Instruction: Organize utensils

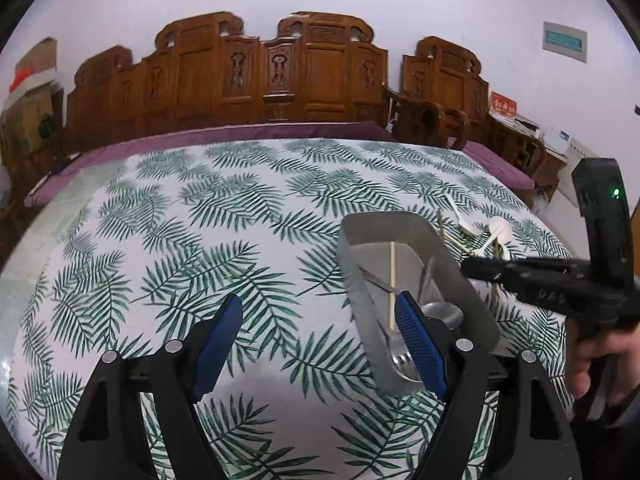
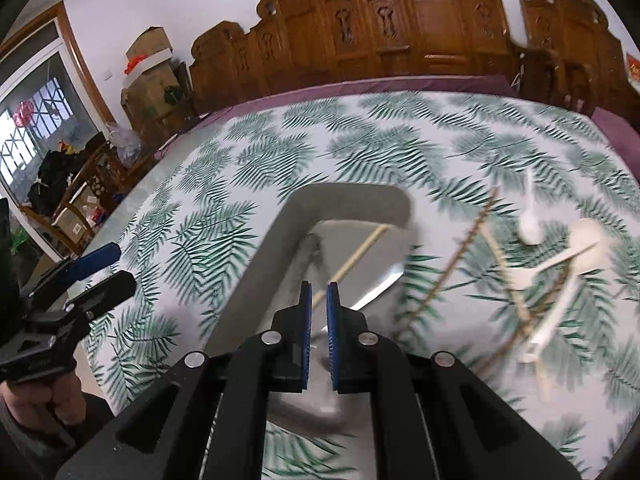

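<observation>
The grey rectangular metal tray [image 1: 416, 280] holds a wooden chopstick [image 1: 393, 276] and steel spoons [image 1: 440, 312]; left gripper [image 1: 320, 332] spread wide, right gripper [image 2: 319, 300] nearly closed, empty.

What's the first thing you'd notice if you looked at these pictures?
Probably the leafy green tablecloth covering the whole table. Next, the grey tray near its right side, with a chopstick and metal spoon inside. White plastic spoons and more chopsticks lie loose beside it, and carved wooden chairs line the wall behind.

Left of the grey tray [image 1: 416, 224] the tablecloth [image 1: 180, 240] lies open — scattered utensils [image 1: 486, 236] crowd its right.
</observation>
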The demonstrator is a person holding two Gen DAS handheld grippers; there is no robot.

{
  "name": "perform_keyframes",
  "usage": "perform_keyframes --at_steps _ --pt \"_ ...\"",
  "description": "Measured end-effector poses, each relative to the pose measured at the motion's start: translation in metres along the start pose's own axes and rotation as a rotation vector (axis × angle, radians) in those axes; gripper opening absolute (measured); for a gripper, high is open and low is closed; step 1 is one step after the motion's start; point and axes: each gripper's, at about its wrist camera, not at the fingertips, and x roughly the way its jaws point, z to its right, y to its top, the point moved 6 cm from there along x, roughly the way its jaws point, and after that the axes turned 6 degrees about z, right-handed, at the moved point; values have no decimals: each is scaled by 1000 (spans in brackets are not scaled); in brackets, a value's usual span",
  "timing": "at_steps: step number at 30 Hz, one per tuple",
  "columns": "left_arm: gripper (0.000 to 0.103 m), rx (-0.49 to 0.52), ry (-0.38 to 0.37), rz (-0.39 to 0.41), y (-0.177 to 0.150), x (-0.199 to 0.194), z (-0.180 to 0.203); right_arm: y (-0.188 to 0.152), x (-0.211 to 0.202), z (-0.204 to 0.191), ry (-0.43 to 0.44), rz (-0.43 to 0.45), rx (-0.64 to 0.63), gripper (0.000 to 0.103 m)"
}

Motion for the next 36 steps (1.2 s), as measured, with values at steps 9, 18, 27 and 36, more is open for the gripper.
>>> perform_keyframes --at_steps 9,18,27,36 --pt "75 37 -75 1 7 -7 43 15 -49 71 -117 88 -7 9" --pt "75 132 -93 -39 9 8 84 -1 -57 144 -219 117 50 16" --pt "66 216 -142 -107 27 54 125 -8 -53 169 -187 127 86 25" --pt "49 236 -182 -231 37 121 159 -8 -51 172 -178 115 98 25"
